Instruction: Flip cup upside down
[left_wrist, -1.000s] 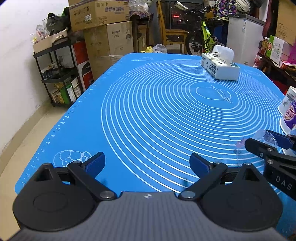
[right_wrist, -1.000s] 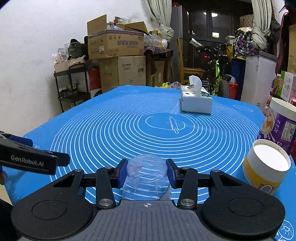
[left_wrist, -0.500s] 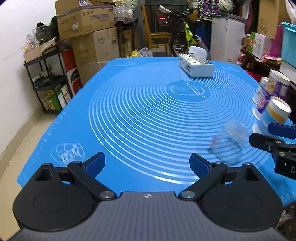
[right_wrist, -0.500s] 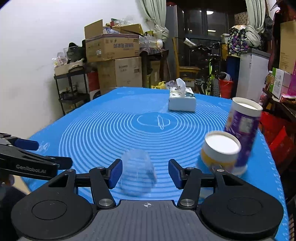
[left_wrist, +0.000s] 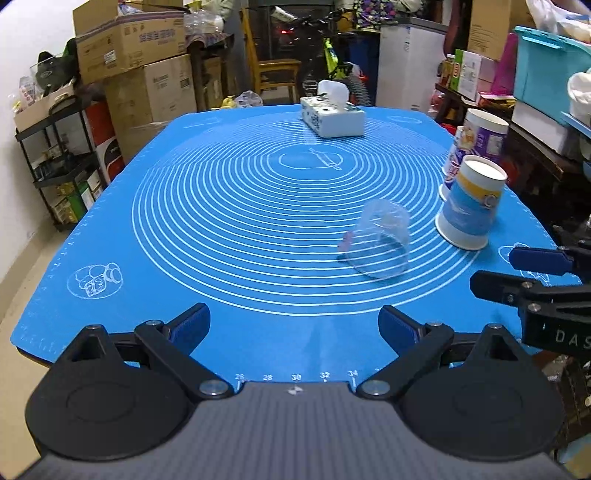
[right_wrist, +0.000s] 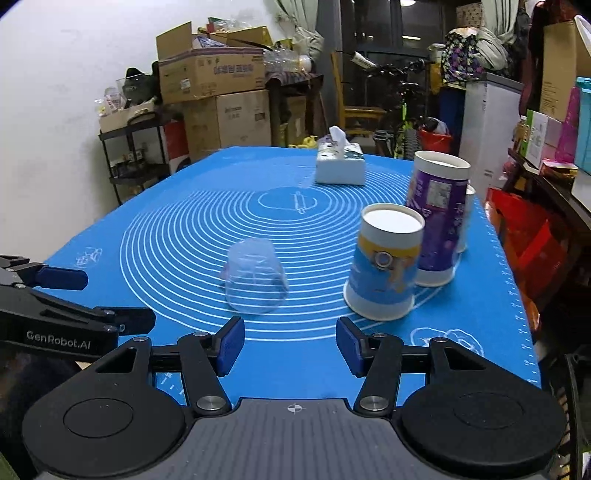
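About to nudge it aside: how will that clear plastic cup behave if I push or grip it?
The clear plastic cup looks thin-walled, so probably very light and easily crushed by a firm grip. Standing mouth-down on the blue mat, it should slide or tip rather than roll. The paper cup stands close by.

1. The cup (right_wrist: 255, 278) is thin, clear, glossy plastic.
2. The mat (left_wrist: 229, 221) on the table looks smooth and matt, like silicone.
3. The paper cup (right_wrist: 384, 266) has a printed, slightly shiny wall.
4. The right gripper (right_wrist: 290, 345) is matt black plastic with blue pads (right_wrist: 231, 345) and shiny metal pins.
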